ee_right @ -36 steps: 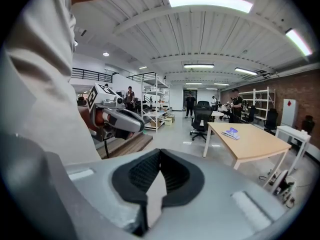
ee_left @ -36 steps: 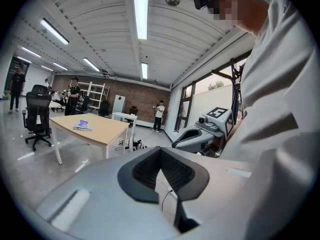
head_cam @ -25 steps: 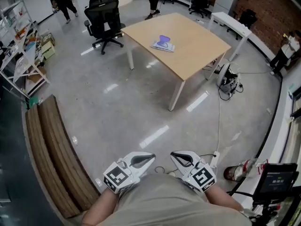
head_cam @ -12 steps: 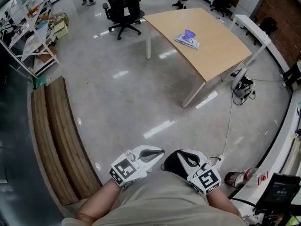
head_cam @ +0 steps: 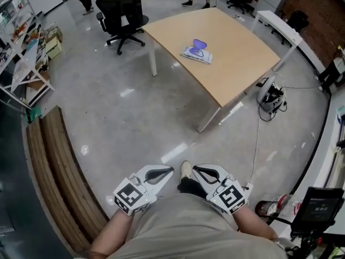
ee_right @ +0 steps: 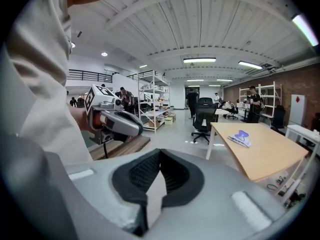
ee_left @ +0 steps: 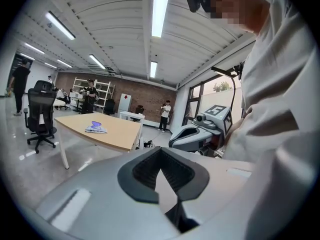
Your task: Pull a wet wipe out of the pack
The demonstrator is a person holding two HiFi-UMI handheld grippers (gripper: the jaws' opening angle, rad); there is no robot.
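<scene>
The wet wipe pack (head_cam: 197,52), white with a purple lid, lies flat on a light wooden table (head_cam: 237,63) far ahead across the floor. It also shows small in the left gripper view (ee_left: 96,129) and the right gripper view (ee_right: 241,138). Both grippers are held close to the person's body, well short of the table. My left gripper (head_cam: 170,170) is shut with nothing in it, jaws meeting at the tip (ee_left: 160,151). My right gripper (head_cam: 195,169) is likewise shut and empty (ee_right: 160,153).
A black office chair (head_cam: 121,15) stands left of the table. A curved wooden bench (head_cam: 59,166) runs along the left. Shelving (head_cam: 21,47) is at far left. Cables and gear (head_cam: 268,96) lie right of the table, a screen (head_cam: 318,206) at lower right. People stand far off.
The head view has swung as the person walks, and the table sits differently in frame. A shoe now shows between the grippers. Both grippers stay shut by the body.
</scene>
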